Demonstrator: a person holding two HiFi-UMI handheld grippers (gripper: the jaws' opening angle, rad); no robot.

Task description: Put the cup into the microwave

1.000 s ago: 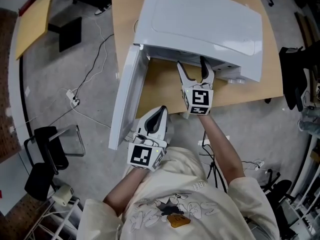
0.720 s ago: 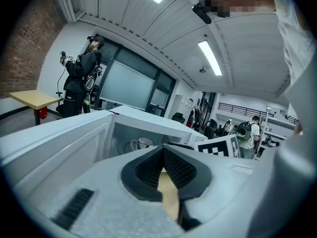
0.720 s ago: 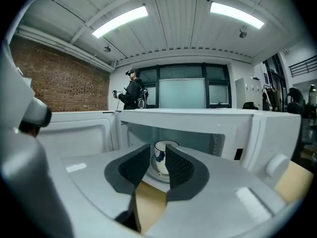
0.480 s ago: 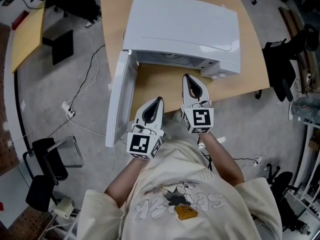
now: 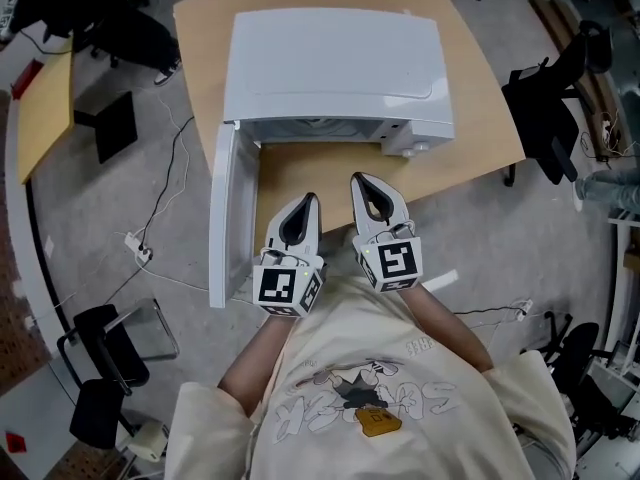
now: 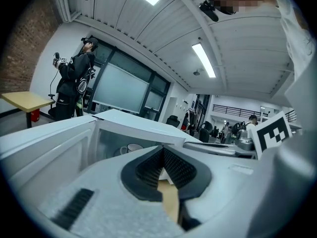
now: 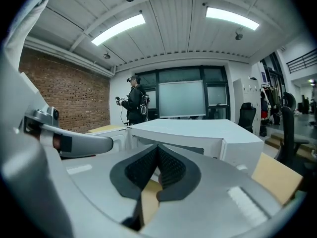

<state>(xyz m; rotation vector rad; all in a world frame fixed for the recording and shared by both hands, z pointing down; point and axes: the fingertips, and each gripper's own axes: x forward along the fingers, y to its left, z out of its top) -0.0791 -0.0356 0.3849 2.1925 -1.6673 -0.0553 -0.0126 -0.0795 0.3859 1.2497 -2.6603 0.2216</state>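
The white microwave [image 5: 335, 63] stands on the wooden table [image 5: 330, 173] with its door [image 5: 222, 218] swung open to the left. In the left gripper view a white cup [image 6: 132, 147] sits inside the microwave's cavity; the head view hides it under the microwave's top. My left gripper [image 5: 310, 200] and right gripper [image 5: 358, 180] hover side by side over the table's front edge, a short way in front of the opening. Both are shut with nothing between their jaws, as the left gripper [image 6: 162, 148] and right gripper [image 7: 158, 147] show in their own views.
Cables and a power strip [image 5: 140, 251] lie on the floor at the left, near a black chair [image 5: 100, 368]. Another chair [image 5: 545, 98] stands by the table's right side. A person in black [image 7: 133, 103] stands far behind the microwave.
My right gripper has pulled back from the microwave's opening toward me and its jaws have gone from open to shut. The left gripper has shifted slightly forward beside it.
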